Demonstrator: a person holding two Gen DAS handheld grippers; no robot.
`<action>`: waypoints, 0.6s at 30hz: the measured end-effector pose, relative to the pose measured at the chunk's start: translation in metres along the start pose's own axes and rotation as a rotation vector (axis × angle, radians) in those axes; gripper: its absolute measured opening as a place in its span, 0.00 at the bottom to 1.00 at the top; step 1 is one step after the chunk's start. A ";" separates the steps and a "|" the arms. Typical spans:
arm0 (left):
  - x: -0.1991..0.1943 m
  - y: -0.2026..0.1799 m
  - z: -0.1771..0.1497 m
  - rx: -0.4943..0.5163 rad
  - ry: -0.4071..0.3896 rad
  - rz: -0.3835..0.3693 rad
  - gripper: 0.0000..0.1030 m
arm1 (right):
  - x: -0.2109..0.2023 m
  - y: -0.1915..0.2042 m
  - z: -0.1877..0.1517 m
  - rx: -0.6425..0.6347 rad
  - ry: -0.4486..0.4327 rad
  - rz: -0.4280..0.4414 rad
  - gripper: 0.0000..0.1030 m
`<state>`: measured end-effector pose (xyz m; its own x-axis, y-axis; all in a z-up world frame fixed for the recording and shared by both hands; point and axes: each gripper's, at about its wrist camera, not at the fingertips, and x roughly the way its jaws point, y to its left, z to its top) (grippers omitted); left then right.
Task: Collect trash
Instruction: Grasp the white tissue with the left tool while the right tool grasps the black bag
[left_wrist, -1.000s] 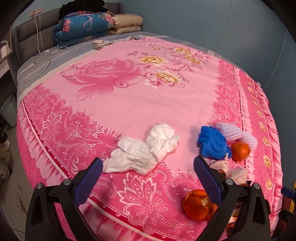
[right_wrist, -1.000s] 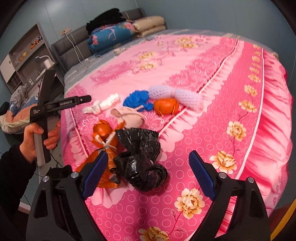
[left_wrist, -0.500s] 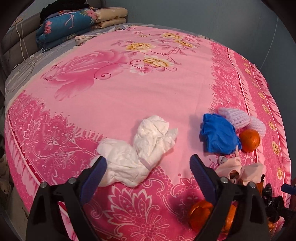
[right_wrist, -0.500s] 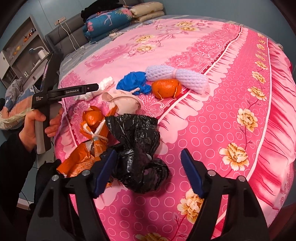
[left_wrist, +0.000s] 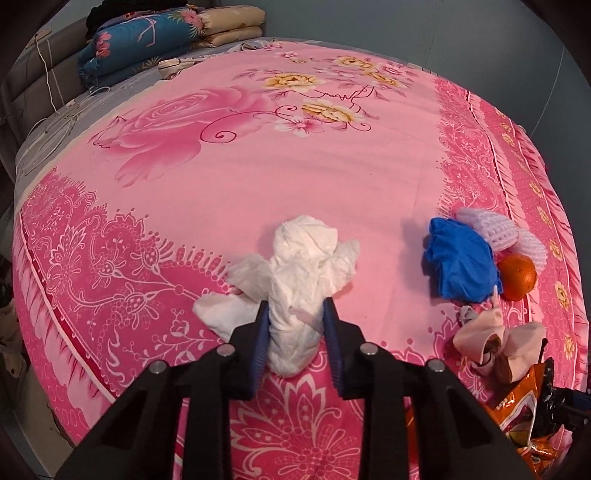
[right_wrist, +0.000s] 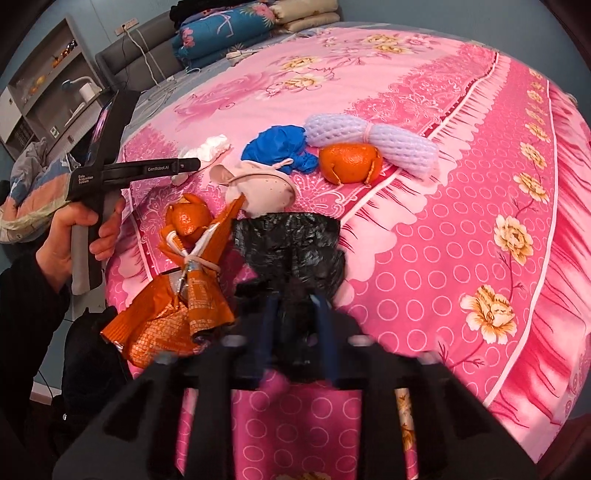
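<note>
both grippers have sunk toward the pink floral bedspread (left_wrist: 258, 192) and their jaws have just been closing. largest, the black plastic bag (right_wrist: 291, 243) lies near the bedspread's near edge, the right gripper (right_wrist: 295, 314) clenched on its crumpled near end. smaller, the white crumpled tissue (left_wrist: 299, 273) lies on the bedspread's patterned border, its long axis running away from the camera, the left gripper (left_wrist: 295, 321) pinching its near end. beside it: blue glove (left_wrist: 458, 266), orange peel (left_wrist: 517, 273).
</note>
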<state>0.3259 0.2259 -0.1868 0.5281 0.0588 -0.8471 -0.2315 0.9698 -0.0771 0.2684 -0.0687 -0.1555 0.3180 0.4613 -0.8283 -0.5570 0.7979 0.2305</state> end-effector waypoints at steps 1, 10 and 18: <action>-0.002 0.000 -0.001 0.000 -0.003 0.003 0.24 | 0.000 0.000 0.000 0.001 -0.002 0.007 0.14; -0.025 -0.002 -0.005 -0.006 -0.040 0.007 0.24 | -0.025 0.001 0.002 0.003 -0.059 0.019 0.11; -0.057 -0.001 -0.013 -0.024 -0.088 -0.013 0.24 | -0.050 -0.001 0.000 0.017 -0.096 0.029 0.11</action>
<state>0.2854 0.2184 -0.1450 0.6009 0.0682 -0.7964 -0.2429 0.9648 -0.1007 0.2530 -0.0923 -0.1144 0.3748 0.5189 -0.7683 -0.5545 0.7896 0.2628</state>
